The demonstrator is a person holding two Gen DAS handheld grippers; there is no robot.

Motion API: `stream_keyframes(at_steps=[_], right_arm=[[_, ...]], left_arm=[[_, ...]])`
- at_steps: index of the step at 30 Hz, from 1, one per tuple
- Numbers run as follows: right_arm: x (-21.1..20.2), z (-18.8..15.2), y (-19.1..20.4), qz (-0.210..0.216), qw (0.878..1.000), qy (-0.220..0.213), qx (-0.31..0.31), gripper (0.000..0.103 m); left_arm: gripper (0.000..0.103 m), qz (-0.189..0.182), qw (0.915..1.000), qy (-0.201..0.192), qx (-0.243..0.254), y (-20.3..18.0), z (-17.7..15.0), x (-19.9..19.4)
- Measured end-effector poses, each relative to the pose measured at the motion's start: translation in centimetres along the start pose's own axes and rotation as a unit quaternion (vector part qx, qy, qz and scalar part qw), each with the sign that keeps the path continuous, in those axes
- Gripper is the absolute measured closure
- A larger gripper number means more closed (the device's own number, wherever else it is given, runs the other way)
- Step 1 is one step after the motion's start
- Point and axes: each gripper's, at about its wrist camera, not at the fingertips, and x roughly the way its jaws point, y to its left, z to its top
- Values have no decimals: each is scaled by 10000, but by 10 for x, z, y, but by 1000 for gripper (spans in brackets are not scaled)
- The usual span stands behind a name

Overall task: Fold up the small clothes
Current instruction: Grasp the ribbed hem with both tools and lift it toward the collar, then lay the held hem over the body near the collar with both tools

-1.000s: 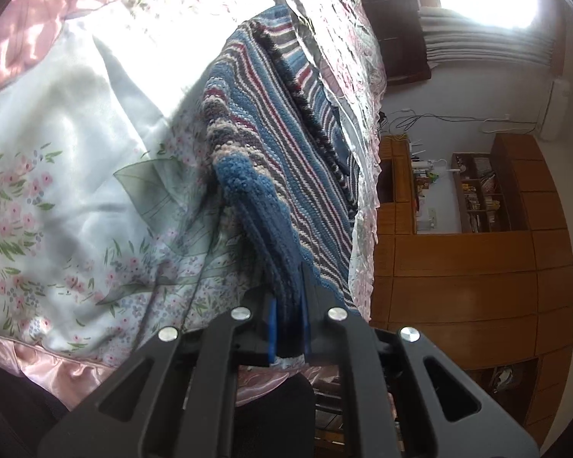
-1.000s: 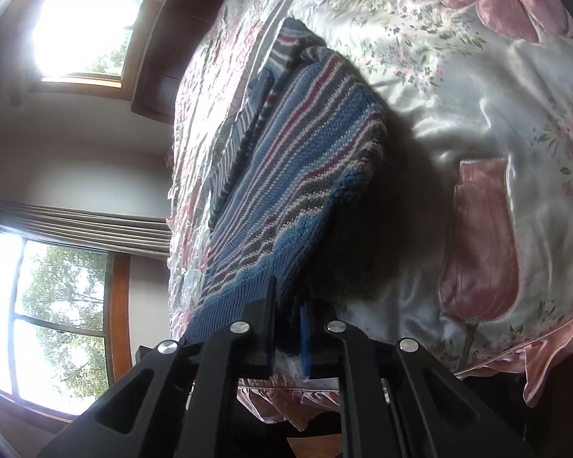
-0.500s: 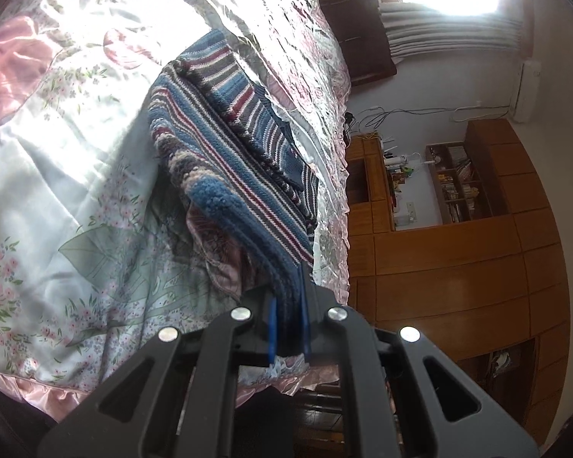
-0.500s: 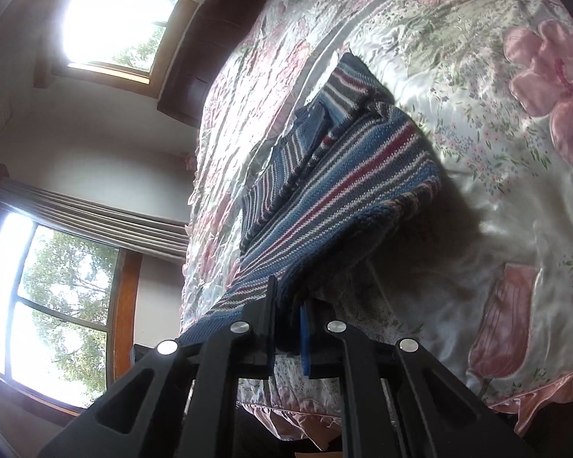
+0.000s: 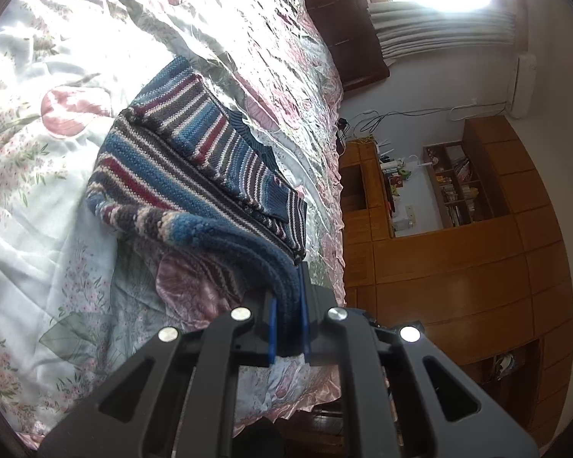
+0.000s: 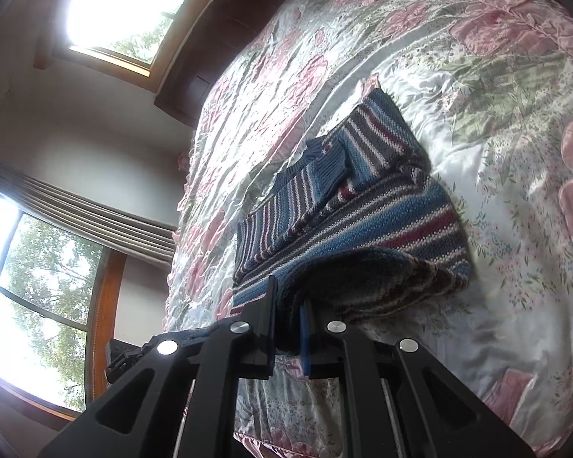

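Both grippers clamp one striped knit sweater (image 5: 179, 175) by its lifted hem.
Left gripper (image 5: 288, 328), right gripper (image 6: 288, 334) pinching blue ribbing; sweater's blue, maroon, white stripes, sleeves folded in, lying on floral bedspread (image 6: 477, 76).

No readable text, label, brand, number or sign appeared in either wrist view; the items on the shelves (image 5: 454, 187) far ahead and to the right of the left tool were too small and blurred to make out any lettering
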Motion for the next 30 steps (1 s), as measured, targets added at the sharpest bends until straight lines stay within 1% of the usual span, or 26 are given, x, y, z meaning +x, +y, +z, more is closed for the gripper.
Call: stream_keyframes(at_steps=[5, 12, 21, 25, 30], right_arm=[[16, 26, 5, -126, 9999, 6, -88, 94], [33, 55, 6, -263, 9996, 34, -136, 94], [76, 93, -9, -510, 9983, 256, -76, 94], [101, 109, -17, -645, 9969, 447, -64, 94], [131, 127, -34, -724, 9955, 617, 45, 94]], left_arm=[[96, 123, 9999, -10, 31, -7, 29, 17], [96, 265, 9996, 31, 44, -10, 61, 42], [96, 640, 9978, 181, -54, 5, 101, 84], [96, 944, 9953, 204, -78, 16, 118, 105], [96, 1150, 9928, 267, -176, 31, 139, 129]])
